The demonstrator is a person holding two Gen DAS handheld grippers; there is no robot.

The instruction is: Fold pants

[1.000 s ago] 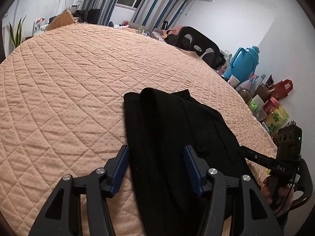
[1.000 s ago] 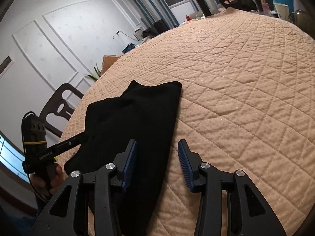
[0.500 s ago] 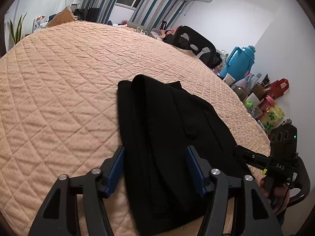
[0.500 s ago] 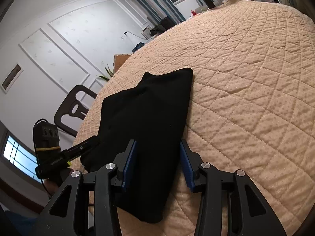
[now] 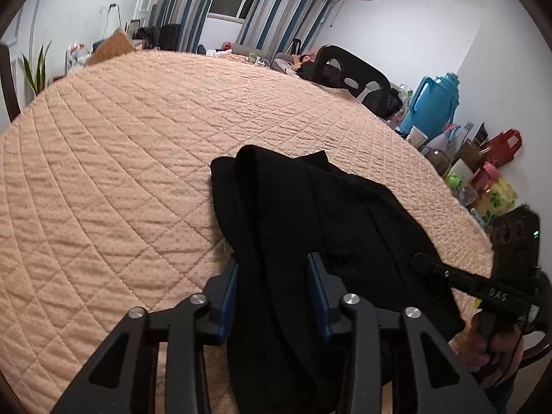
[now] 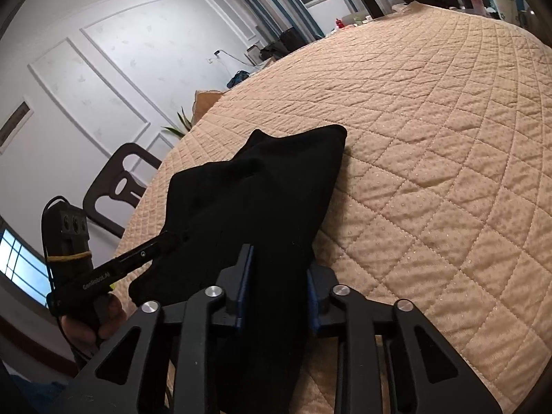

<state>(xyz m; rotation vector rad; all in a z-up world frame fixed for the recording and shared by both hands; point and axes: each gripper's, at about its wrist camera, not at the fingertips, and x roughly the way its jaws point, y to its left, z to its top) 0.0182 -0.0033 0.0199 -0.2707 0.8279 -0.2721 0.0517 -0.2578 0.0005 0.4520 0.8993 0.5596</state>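
The black pants (image 5: 310, 214) lie folded lengthwise on the peach quilted cover (image 5: 120, 158), near its front edge. My left gripper (image 5: 272, 286) has its blue-padded jaws around the near left edge of the pants, with a thick fold of cloth between them. My right gripper (image 6: 276, 283) has its jaws around the near right edge of the pants (image 6: 262, 200), also with cloth between them. Both near ends look lifted off the cover. Each gripper shows in the other's view, the right one (image 5: 448, 272) and the left one (image 6: 138, 258).
A black chair (image 5: 352, 76) stands at the far right edge and another (image 6: 120, 179) at the left edge. A blue thermos jug (image 5: 434, 103), cups, bottles and bags crowd the right side. A plant (image 5: 34, 69) stands at the far left.
Both grippers moved onto the near end of the pants and closed from wide open onto the cloth. The near edge of the pants has risen and bunched.
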